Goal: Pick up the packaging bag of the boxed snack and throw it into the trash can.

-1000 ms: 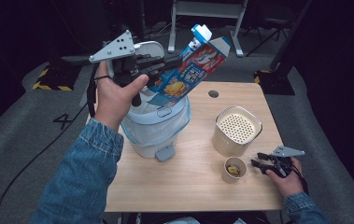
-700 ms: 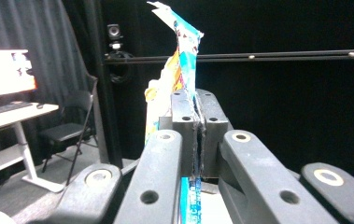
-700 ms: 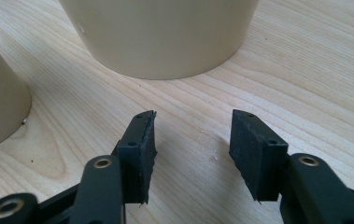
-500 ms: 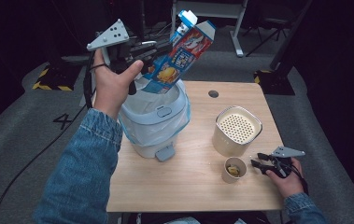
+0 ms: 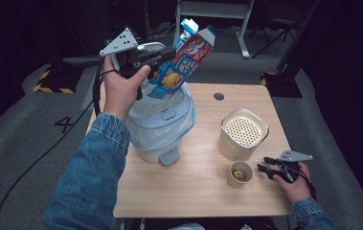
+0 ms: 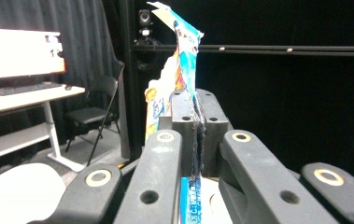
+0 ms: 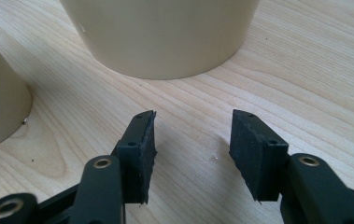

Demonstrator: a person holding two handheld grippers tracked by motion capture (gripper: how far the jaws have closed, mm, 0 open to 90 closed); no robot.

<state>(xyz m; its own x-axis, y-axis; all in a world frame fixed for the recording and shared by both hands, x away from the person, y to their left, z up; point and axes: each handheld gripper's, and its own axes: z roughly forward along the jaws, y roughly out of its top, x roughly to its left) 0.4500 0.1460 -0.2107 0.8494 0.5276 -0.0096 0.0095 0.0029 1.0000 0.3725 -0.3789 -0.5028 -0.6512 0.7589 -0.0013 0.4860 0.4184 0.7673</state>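
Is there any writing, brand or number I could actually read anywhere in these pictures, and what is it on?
"4": painted in white on the grey floor, left of the table, high view.
Flattened carton pinched in the left tongs: colourful print in red, blue and yellow, lettering too blurred to read.
Carton edge in the left gripper view: white characters on blue, too small to make out.
Bin, perforated canister, paper cup: no text visible.

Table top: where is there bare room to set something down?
Bare wood on the table lies along the near edge in front of the bin, and at the far right corner. It is crowded around the canister and cup.
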